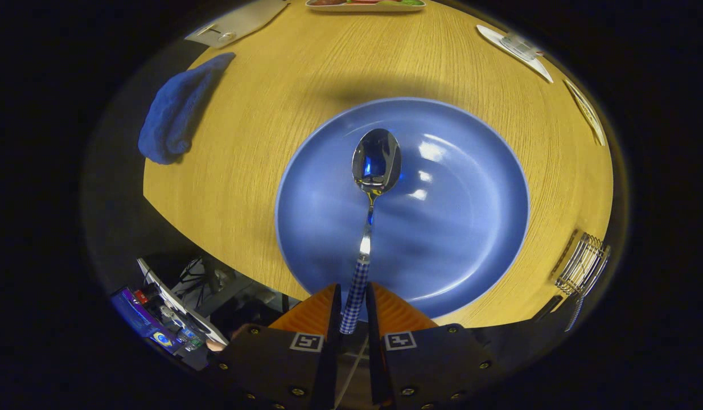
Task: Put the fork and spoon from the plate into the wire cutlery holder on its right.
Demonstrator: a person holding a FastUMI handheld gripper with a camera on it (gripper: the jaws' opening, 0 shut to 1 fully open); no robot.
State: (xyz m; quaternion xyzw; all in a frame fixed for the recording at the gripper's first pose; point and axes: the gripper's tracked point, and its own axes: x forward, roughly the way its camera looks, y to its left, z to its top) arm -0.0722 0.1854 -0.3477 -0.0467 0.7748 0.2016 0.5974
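Item: your gripper, fingers pinching the checked handle of the spoon, whose bowl reaches forward over the centre of the blue plate. The plate sits on the wooden table, its near rim close to the table's edge. Right of the plate, at the table's edge: the wire cutlery holder, with bare wood between it and the plate's rim. Left of the plate, well apart: a folded blue cloth overhanging the table's edge. Beyond the plate: open wood.
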